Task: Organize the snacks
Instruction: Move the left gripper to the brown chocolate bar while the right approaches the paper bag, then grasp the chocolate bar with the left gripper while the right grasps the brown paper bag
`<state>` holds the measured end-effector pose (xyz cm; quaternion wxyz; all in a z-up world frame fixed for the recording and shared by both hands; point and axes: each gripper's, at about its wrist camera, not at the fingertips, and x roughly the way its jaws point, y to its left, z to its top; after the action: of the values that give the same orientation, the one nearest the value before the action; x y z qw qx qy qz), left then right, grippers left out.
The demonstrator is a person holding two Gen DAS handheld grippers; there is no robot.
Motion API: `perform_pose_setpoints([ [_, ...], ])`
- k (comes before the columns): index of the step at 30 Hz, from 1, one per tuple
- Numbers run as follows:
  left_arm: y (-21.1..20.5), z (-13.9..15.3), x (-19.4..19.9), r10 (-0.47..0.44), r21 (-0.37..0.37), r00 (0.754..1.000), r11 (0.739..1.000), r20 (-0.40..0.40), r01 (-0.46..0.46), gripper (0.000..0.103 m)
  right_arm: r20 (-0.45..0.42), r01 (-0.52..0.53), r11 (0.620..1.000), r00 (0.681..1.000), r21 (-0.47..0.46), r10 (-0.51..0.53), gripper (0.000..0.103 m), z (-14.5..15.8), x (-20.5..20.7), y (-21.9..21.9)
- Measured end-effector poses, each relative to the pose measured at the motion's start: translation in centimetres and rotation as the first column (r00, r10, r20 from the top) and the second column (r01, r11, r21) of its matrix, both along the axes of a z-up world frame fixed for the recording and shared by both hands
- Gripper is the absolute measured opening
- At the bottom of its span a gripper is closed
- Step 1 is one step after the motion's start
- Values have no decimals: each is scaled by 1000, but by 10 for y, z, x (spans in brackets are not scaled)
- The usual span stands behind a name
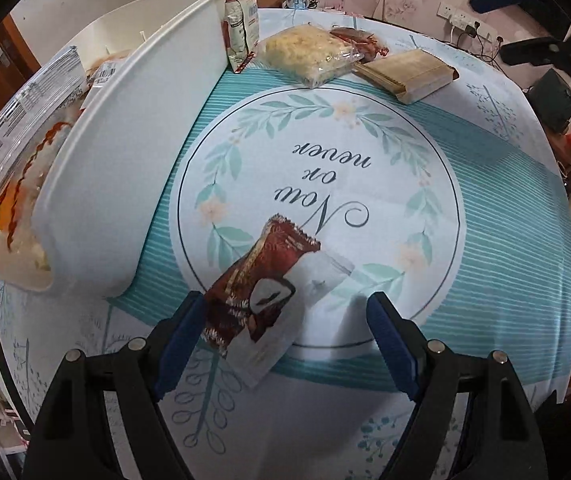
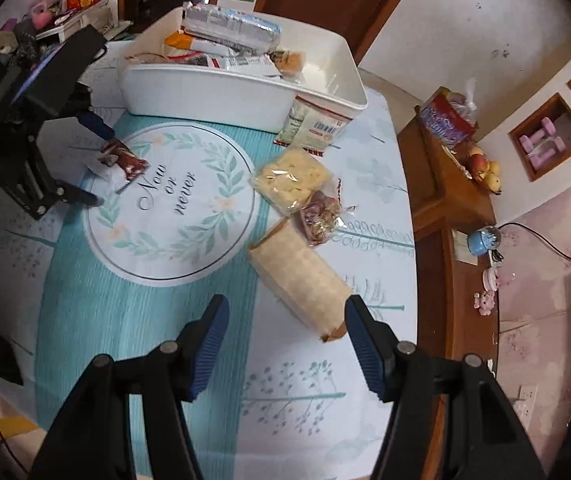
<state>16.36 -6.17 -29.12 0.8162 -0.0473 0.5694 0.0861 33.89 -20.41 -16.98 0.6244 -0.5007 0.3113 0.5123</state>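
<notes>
A table under a teal printed cloth (image 2: pixel 157 304) filled both views. The white bin (image 2: pixel 241 96) stood at its far side in the right wrist view, already holding several packs, a silvery one (image 2: pixel 231 28) lying on top; so part of the sorting looked done. Five snacks remained outside it, by my count.

A long tan pack (image 2: pixel 299 280) lay on the cloth just ahead of the right gripper (image 2: pixel 287 340). Its near end sat close by one finger but was not between the pads. That gripper's jaws stood apart and empty, released, gripping nothing. Beyond the tan pack lay a clear bag of pale yellow pieces (image 2: pixel 289 180), and touching it a smaller clear bag of reddish bits (image 2: pixel 319 216). A red-and-white pouch (image 2: pixel 311 124) leaned against the bin's outer wall, not inside.

The smallest item, a red-brown wrapper (image 1: pixel 269 284), lay flat on the printed circle near the bin. The left gripper (image 1: pixel 285 320) hung right over it with the jaws wide; one blue pad (image 1: pixel 183 332) was at the wrapper's edge, the other well clear, so it was not clamped yet. The wrapper looked like the next thing to go in, and the tan pack likely after that on the right side

Roughly half the job seemed left
</notes>
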Motion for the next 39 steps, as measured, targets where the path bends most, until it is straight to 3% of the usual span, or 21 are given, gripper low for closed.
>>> perform_pose_setpoints([
  [3, 0, -1, 6, 8, -5, 1000, 1000, -2, -8, 81, -35, -23, 999, 999, -32, 22, 60, -16, 7, 10],
  [12, 3, -5, 21, 26, 23, 1000, 999, 12, -26, 81, -6, -41, 996, 999, -75, 41, 60, -59, 27, 32],
  [22, 14, -7, 31, 37, -45, 999, 998, 0, -37, 81, -33, -20, 988, 999, -151, 15, 62, -88, 44, 40],
  [24, 17, -7, 33, 31, -48, 1000, 998, -5, -31, 79, -30, -10, 989, 1000, -148, 5, 70, -87, 48, 42],
  [28, 20, -3, 33, 17, -44, 1000, 999, 0, -17, 61, -65, 4, 986, 998, -169, -15, 77, -89, 57, 46],
  [31, 26, -1, 38, 22, -62, 1000, 998, -5, -22, 54, -114, 30, 981, 992, -192, -53, 84, -92, 68, 50],
  [39, 29, 3, 32, 16, -84, 1000, 996, -2, -16, 49, -211, 47, 976, 973, -212, -93, 86, -99, 85, 59],
])
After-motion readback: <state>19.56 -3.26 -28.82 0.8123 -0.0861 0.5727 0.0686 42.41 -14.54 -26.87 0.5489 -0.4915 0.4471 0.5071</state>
